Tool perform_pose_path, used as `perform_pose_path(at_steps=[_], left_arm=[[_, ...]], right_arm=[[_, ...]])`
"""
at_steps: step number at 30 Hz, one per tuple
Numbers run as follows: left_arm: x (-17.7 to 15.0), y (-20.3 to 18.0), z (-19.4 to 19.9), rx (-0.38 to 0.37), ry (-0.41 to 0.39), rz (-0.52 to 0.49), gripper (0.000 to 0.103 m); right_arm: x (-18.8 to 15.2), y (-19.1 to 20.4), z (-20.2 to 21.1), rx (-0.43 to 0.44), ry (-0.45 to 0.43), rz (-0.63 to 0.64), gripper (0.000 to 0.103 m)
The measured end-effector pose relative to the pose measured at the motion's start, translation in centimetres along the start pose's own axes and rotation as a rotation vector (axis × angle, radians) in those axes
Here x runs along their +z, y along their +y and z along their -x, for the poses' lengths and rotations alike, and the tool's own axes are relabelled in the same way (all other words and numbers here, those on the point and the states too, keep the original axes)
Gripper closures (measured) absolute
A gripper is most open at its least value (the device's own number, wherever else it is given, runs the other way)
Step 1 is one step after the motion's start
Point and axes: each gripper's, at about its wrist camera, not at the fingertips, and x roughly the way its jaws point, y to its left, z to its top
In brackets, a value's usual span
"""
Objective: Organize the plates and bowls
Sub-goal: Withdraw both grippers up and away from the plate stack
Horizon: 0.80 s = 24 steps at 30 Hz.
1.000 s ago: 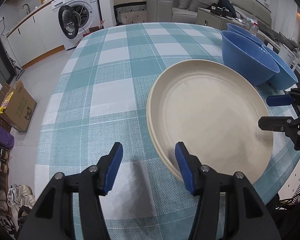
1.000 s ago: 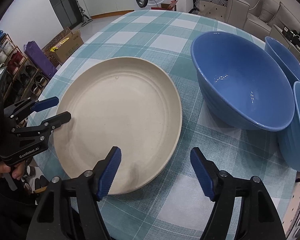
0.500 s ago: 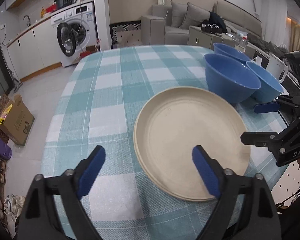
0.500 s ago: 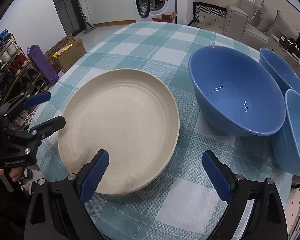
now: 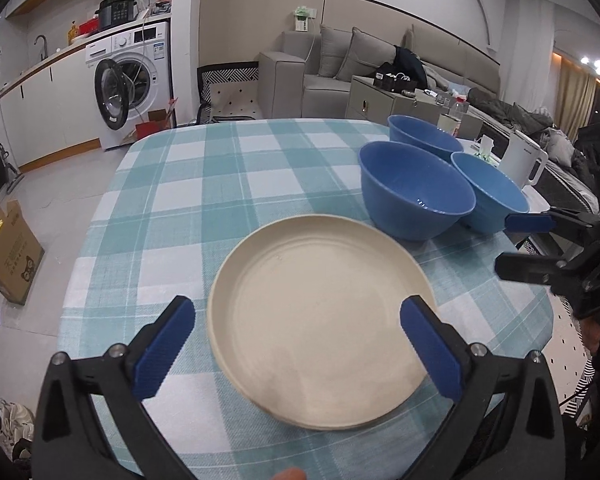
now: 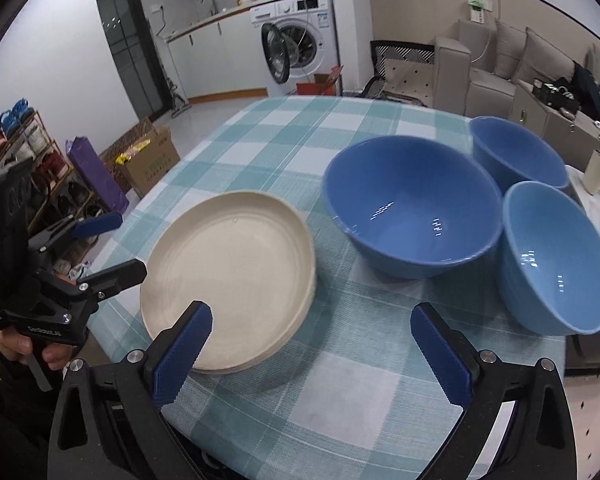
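A stack of cream plates (image 5: 320,344) lies on the checked table (image 5: 204,184), also seen in the right wrist view (image 6: 228,276). Behind it stand a large blue bowl (image 5: 416,196) (image 6: 412,216) and two smaller blue bowls (image 6: 516,152) (image 6: 556,256). My left gripper (image 5: 294,320) hovers above the plates' near side. Its jaws are opening wide, and the pads touch nothing. My right gripper (image 6: 312,320) hangs over the cloth between the plates and the bowls. Its jaws are also opening, with nothing between them. Each gripper shows in the other's view, the left gripper (image 6: 120,246) and the right gripper (image 5: 508,245).
A white jug (image 5: 520,160) stands off the table's far right. A cardboard box (image 5: 8,248) and a shoe rack (image 6: 20,148) sit on the floor to the left. A washing machine (image 5: 128,80) and a sofa (image 5: 340,64) are behind the table.
The left jaws, earlier half closed around the plates' near rim, have spread wide. The right jaws have widened too. Both grippers have lifted and drawn back from the stack.
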Motion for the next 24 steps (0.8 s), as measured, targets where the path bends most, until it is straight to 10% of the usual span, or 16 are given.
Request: perform_pose_path(at_steps=[24], left_arm=[[11.6, -8.3, 0.8, -0.028, -0.141, -0.112, 0.0]], right_arm=[[1.3, -11.3, 14.1, -0.111, -0.256, -0.203, 0.001]])
